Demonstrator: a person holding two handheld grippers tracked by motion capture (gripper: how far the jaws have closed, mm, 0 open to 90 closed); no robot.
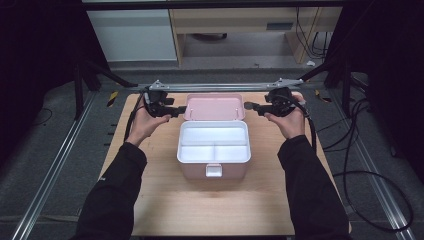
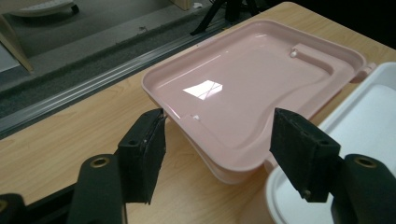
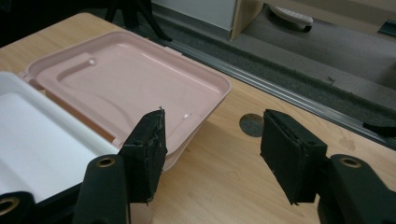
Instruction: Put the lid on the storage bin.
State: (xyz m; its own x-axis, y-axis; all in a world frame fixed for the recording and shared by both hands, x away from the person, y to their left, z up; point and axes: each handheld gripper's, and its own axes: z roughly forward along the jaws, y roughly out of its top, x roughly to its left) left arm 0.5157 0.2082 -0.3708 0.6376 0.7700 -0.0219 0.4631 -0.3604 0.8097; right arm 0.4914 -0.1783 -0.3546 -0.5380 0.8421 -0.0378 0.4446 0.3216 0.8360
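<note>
So the pink box (image 1: pixel 214 150) sits around the middle of the wooden table (image 1: pixel 165 200), a bit toward the far edge, with its latch side facing the near edge. Its pink lid (image 1: pixel 214 107) is flipped all the way open and lies flat on the table behind it, reaching almost to the far edge. Inside there's a white tray (image 1: pixel 214 142) with one long compartment at the back and two smaller ones in front. The left gripper (image 1: pixel 176 111) is up by the lid's left end, and in the left gripper view its jaws stand spread apart with the lid's corner (image 2: pixel 224 154) sitting between them; one pad looks right at the lid's rim, but nothing is pinched, so it's let go. The right gripper (image 1: pixel 251 106) is at the lid's right end, mirror image pretty much. In the right gripper view its jaws are spread too, one pad just over the lid's corner (image 3: pixel 187 135) and the other over bare wood, near a dark round spot (image 3: pixel 252 125) on the table. Not gripping anything either.
</note>
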